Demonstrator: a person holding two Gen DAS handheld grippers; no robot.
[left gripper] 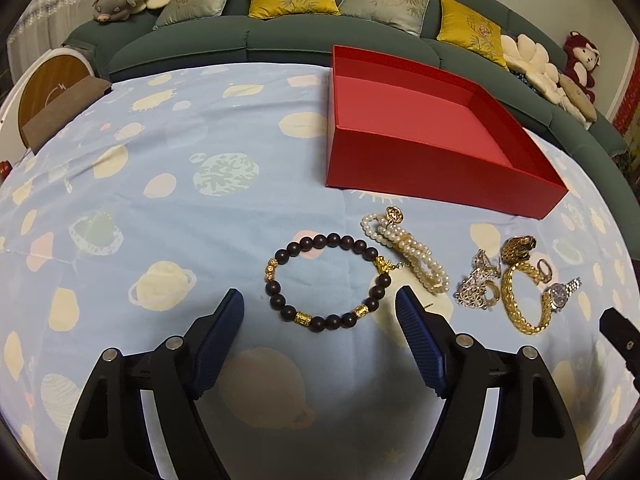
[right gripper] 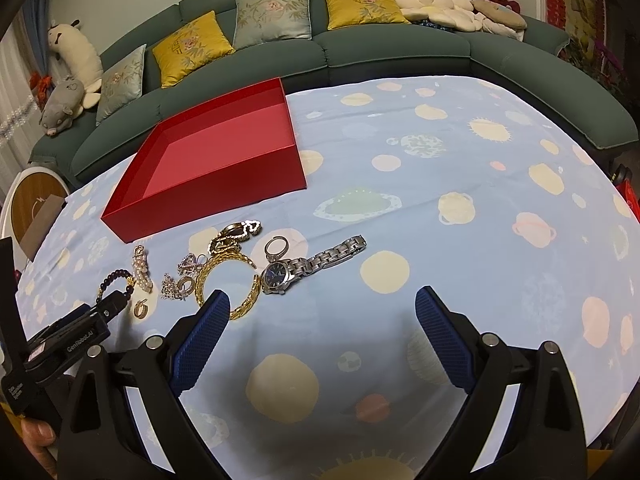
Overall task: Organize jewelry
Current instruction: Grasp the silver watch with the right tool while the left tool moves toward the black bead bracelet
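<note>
While we hold the left gripper (left gripper: 320, 308) open above the desk's pale blue planet-print cloth (left gripper: 160, 208), the dark wooden bead bracelet with gold charms (left gripper: 326, 280) lies just beyond its tips, untouched. Our right gripper (right gripper: 322, 304) also stands open, empty, near the gold chain bracelet (right gripper: 224, 280) and silver wristwatch (right gripper: 304, 268). Farther off sits the empty red cardboard box (left gripper: 432, 160).
</note>
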